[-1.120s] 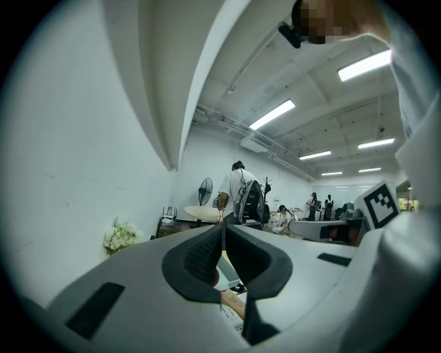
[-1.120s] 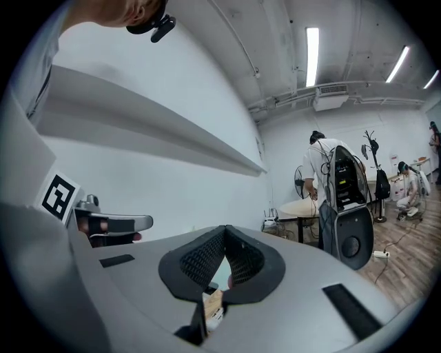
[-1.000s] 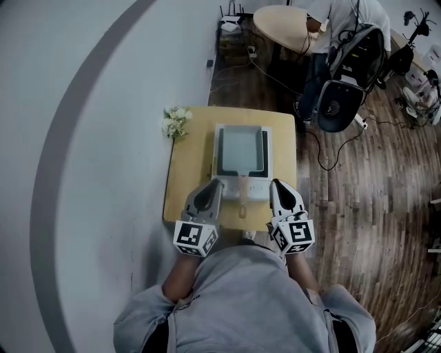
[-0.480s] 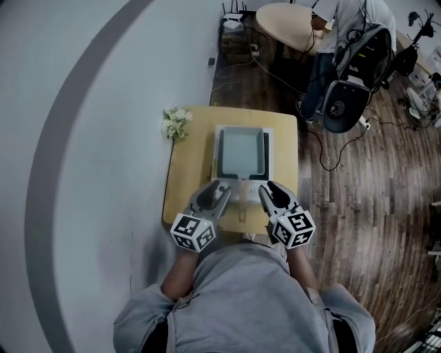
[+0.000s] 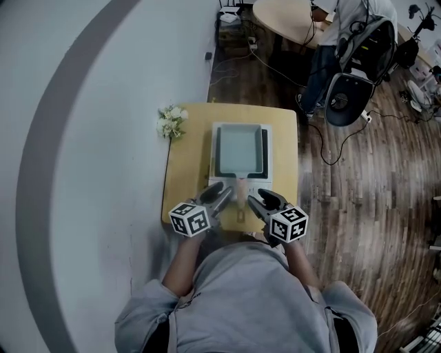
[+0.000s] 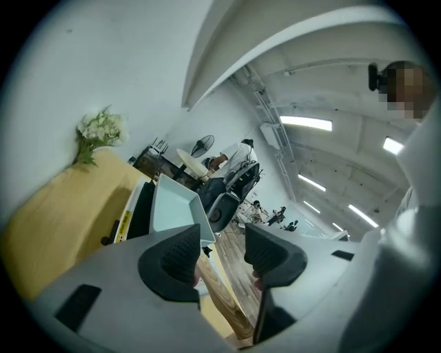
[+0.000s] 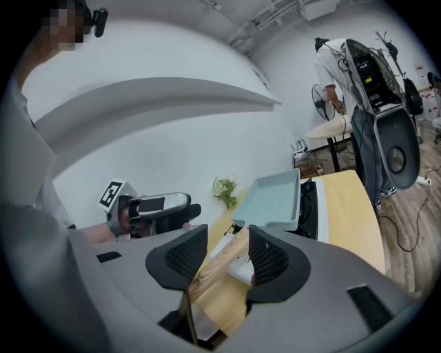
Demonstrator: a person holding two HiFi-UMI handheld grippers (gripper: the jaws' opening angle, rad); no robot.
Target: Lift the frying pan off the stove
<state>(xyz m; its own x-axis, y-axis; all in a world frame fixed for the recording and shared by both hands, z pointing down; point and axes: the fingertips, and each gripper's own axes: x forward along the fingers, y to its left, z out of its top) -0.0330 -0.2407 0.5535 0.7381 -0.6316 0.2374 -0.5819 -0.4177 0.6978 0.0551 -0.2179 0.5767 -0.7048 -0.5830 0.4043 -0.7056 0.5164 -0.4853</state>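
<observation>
A square pale-teal frying pan (image 5: pixel 240 147) sits on a white stove (image 5: pixel 269 176), and its wooden handle (image 5: pixel 240 189) points toward me. My left gripper (image 5: pixel 224 196) is just left of the handle and my right gripper (image 5: pixel 255 200) just right of it, both angled inward. Both pairs of jaws are opening. In the left gripper view the handle (image 6: pixel 222 298) runs between the jaws of the left gripper (image 6: pixel 220 252), below the pan (image 6: pixel 172 207). In the right gripper view the handle (image 7: pixel 210 269) lies between the jaws of the right gripper (image 7: pixel 227 252), with the pan (image 7: pixel 272 198) beyond. The pads press on nothing.
The stove stands on a small wooden table (image 5: pixel 185 172) against a white wall. White flowers (image 5: pixel 169 121) lie at the table's far left corner. Beyond it are an office chair (image 5: pixel 348 96), a person at a round table (image 5: pixel 282 17) and cables on the wooden floor.
Both grippers have swung inward from either side of the stove's front to flank the pan's handle. Their jaws have gone from shut to open.
</observation>
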